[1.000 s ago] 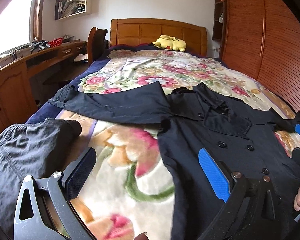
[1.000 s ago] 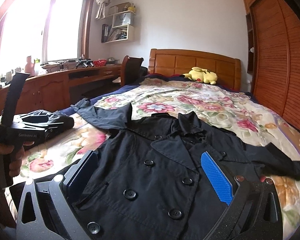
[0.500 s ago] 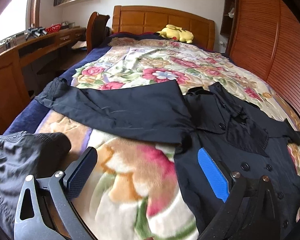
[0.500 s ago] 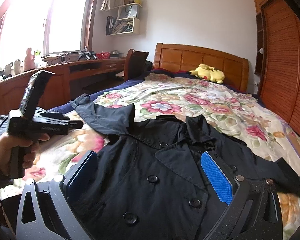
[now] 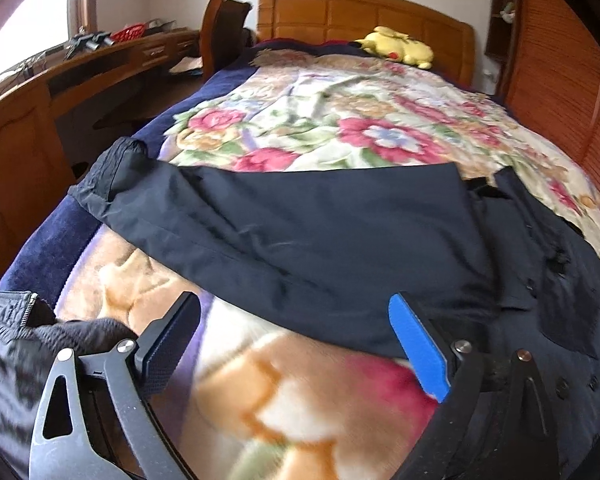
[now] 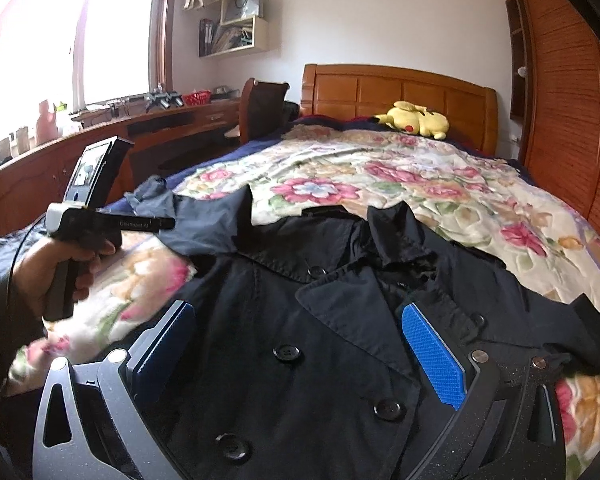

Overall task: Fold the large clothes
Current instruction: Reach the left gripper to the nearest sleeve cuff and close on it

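Note:
A large black double-breasted coat (image 6: 340, 340) lies face up on the floral bedspread (image 6: 420, 184), collar toward the headboard. Its left sleeve (image 5: 300, 232) stretches out sideways to the bed's left edge, cuff (image 5: 112, 176) at the edge. My left gripper (image 5: 296, 344) is open and empty, just above the bedspread in front of the sleeve's lower edge. It also shows in the right wrist view (image 6: 100, 216), held in a hand. My right gripper (image 6: 300, 348) is open and empty, hovering over the coat's buttoned chest.
A second dark garment (image 5: 16, 344) lies bunched at the bed's near left corner. A yellow plush toy (image 6: 416, 118) sits by the wooden headboard (image 6: 400, 88). A wooden desk (image 5: 80, 80) and chair (image 6: 260, 108) stand left; a slatted wardrobe (image 6: 568, 100) stands right.
My left gripper has moved forward and left toward the outstretched sleeve. My right gripper has moved forward over the coat's chest. Both have stayed open.

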Action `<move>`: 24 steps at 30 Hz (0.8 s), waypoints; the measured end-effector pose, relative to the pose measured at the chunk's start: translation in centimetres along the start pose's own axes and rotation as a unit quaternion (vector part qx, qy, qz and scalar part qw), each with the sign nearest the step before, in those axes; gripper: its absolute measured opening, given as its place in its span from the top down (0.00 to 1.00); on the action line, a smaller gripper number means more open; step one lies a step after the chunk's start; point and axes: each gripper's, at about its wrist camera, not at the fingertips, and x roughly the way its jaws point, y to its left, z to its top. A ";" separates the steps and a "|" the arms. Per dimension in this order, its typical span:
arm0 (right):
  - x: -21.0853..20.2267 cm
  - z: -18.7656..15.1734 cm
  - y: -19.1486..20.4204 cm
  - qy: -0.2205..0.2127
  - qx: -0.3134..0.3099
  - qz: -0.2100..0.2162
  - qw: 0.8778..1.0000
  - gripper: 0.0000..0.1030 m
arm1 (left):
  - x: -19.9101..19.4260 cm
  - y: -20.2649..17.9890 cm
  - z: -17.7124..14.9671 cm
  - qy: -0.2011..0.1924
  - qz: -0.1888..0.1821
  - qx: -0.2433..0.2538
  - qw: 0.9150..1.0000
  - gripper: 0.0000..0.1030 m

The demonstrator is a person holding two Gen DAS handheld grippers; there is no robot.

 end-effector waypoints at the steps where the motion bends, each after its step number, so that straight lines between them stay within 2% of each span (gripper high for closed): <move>1: 0.4 -0.1 -0.1 0.006 0.001 -0.003 1.000 0.00 | 0.6 0.4 0.2 0.001 0.002 -0.005 1.000 0.10; 6: 1.5 0.2 -0.4 0.023 0.014 0.007 1.000 0.00 | 3.3 1.9 1.0 0.020 0.014 -0.023 0.999 0.14; 12: 1.3 0.5 -0.3 0.020 0.017 0.009 1.000 0.00 | 6.0 2.4 1.5 0.046 0.051 -0.028 0.997 0.14; 16: 1.4 0.3 -0.8 0.019 0.017 0.010 1.000 0.00 | 6.6 2.0 1.1 0.056 0.050 -0.023 0.997 0.14; 18: 1.4 0.3 -0.8 0.019 0.016 0.008 1.000 0.00 | 6.7 1.5 0.9 0.060 0.039 -0.011 0.997 0.24; 20: 1.4 0.3 -0.8 0.018 0.015 0.008 1.000 0.00 | 6.6 1.3 1.0 0.067 0.017 -0.021 0.997 0.44; 21: 1.3 0.4 -0.8 0.017 0.015 0.008 1.000 0.00 | 6.5 1.2 1.0 0.069 0.011 -0.023 0.997 0.50; 23: 1.2 0.4 -0.9 0.015 0.015 0.006 1.000 0.00 | 6.4 0.5 1.0 0.072 0.006 -0.013 0.997 0.76; 24: 1.1 0.4 -0.9 0.013 0.015 0.005 1.000 0.00 | 6.3 0.2 1.0 0.076 0.005 -0.006 0.997 0.81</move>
